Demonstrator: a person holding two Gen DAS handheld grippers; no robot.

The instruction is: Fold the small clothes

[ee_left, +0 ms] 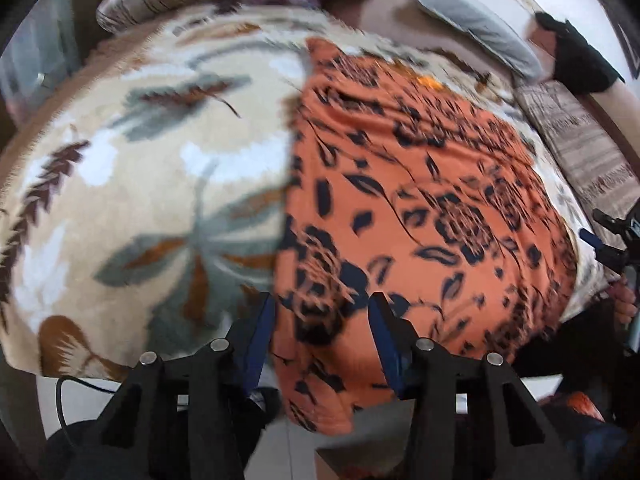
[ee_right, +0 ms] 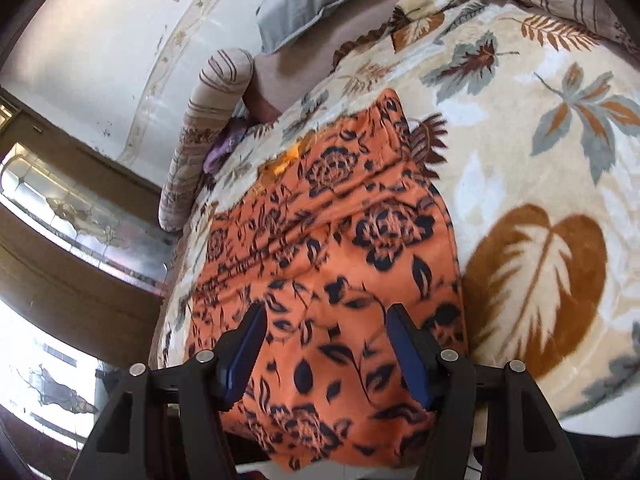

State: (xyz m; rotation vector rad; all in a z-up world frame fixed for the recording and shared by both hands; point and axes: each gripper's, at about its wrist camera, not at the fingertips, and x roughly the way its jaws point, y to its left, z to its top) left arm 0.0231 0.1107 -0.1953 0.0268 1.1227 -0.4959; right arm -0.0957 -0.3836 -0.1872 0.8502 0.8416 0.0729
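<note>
Folding barely begun: the orange garment (ee_left: 420, 184) is lying spread on the bed, both hand-held grippers poised over its near edge.

On the left, the left hand-held gripper (ee_left: 322, 308) is hovering with its jaws standing apart, straddling the garment's near left corner without pressing on it as far as the blurred view shows. The cloth is lying nearly flat on the leaf-patterned blanket (ee_left: 140, 152), its near hem hanging over the bed's edge. It is orange with dark flowers and leaves, thin and softly wrinkled, so it is likely to be slipping and bunching when lifted. On the right, the right hand-held gripper (ee_right: 326, 316) is waiting with jaws apart above the cloth, gripping nothing. No fold is showing yet; every fold seems left to do.
</note>
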